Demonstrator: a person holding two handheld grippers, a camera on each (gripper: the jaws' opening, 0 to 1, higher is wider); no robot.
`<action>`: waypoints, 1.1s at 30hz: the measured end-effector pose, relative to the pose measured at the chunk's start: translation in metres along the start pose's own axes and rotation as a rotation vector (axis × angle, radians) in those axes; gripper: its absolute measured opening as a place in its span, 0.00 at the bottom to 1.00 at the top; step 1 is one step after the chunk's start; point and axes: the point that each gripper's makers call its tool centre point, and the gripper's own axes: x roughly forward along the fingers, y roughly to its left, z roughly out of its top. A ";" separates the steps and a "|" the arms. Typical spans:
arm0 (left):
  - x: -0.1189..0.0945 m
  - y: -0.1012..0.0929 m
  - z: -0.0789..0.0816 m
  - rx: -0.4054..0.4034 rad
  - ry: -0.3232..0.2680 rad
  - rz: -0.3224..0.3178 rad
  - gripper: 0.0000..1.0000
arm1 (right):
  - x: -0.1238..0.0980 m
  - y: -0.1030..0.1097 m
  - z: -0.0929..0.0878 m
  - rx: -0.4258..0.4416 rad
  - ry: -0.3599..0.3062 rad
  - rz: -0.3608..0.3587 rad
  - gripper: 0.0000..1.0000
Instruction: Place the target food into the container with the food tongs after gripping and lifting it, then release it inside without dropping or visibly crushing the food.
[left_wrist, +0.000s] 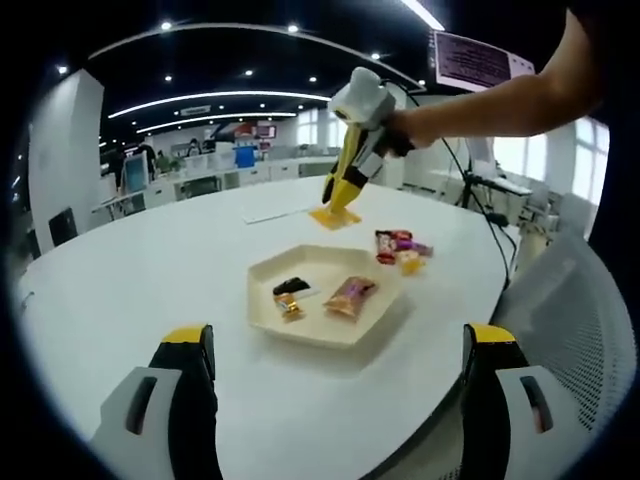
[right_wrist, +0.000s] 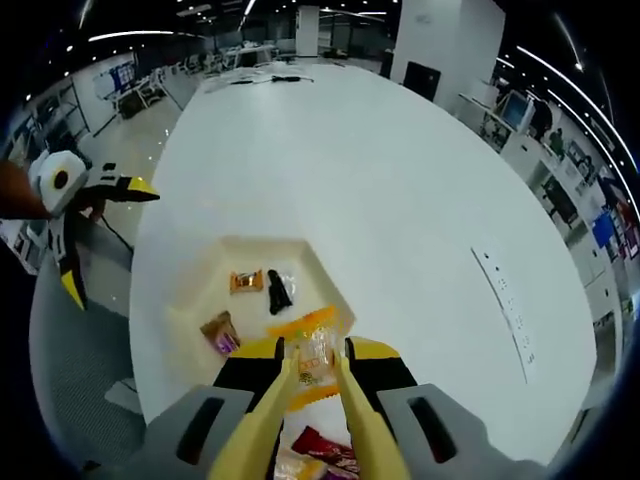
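A cream hexagonal tray (left_wrist: 270, 305) on the white round table holds a black piece (left_wrist: 291, 286), a small gold sweet (left_wrist: 290, 306) and a brown-purple packet (left_wrist: 350, 293). Beyond it, my right gripper (left_wrist: 336, 198), held by a person's hand, has its yellow tongs closed on a yellow snack packet (left_wrist: 335, 217) low over the table. In the right gripper view the packet (right_wrist: 312, 352) sits between the tong tips of the right gripper (right_wrist: 314, 362), just beside the tray (right_wrist: 300, 252). My left gripper (left_wrist: 340, 338) is open in front of the tray, and shows as the left gripper (right_wrist: 105, 245) off the table's edge.
A small pile of wrapped snacks (left_wrist: 402, 248) lies right of the tray, seen under the tongs as snacks (right_wrist: 322, 450). A sheet of paper (left_wrist: 275, 213) and a power strip (right_wrist: 508, 300) lie on the table. A grey mesh chair (left_wrist: 580, 330) stands by the table edge.
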 end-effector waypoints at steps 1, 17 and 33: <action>0.000 0.001 0.001 0.003 0.001 0.006 0.99 | 0.001 0.004 0.003 -0.008 -0.006 0.009 0.23; -0.001 0.002 0.001 0.008 0.001 0.013 0.99 | 0.015 0.036 0.030 -0.056 -0.015 0.054 0.23; -0.001 0.003 0.000 0.013 0.005 0.018 0.99 | 0.014 0.046 0.046 -0.099 -0.070 0.092 0.27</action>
